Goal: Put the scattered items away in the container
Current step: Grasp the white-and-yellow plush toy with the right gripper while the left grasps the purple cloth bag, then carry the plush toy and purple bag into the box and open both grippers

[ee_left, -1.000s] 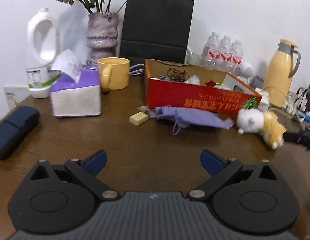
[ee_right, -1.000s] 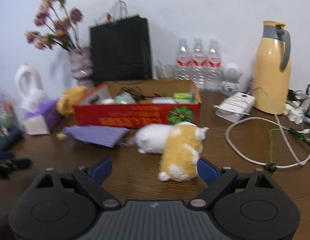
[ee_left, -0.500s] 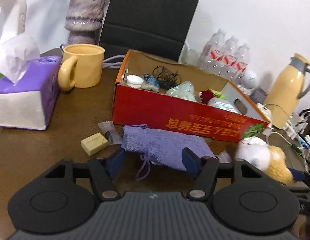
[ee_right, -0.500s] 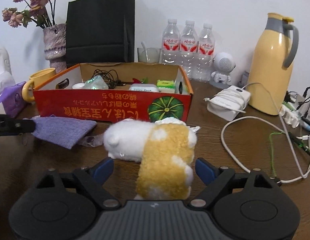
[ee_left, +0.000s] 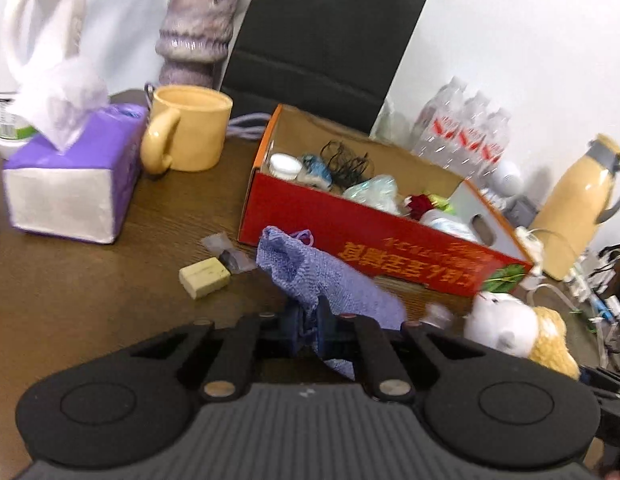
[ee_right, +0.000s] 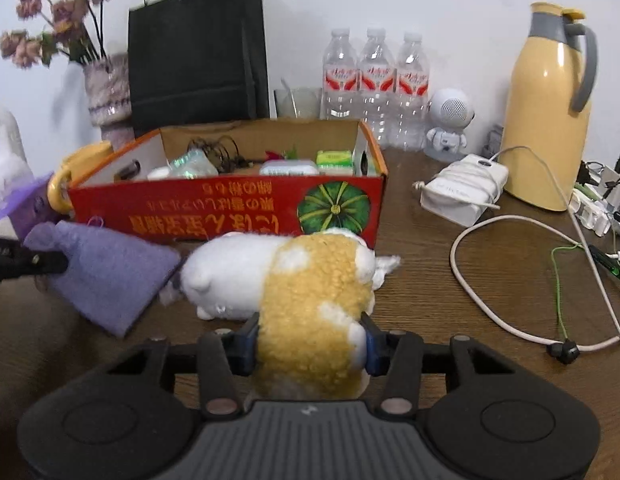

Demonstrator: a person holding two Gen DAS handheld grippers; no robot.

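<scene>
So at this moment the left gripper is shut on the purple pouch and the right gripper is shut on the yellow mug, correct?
Not quite. The left gripper is shut on the purple pouch, but the right gripper is shut on the plush toy, as the right wrist view shows. The yellow mug stands untouched on the table beside the tissue box.

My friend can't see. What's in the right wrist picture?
The right gripper squeezes a white and yellow plush toy lying before a red cardboard box. Beside it, the left gripper holds a purple pouch.
</scene>
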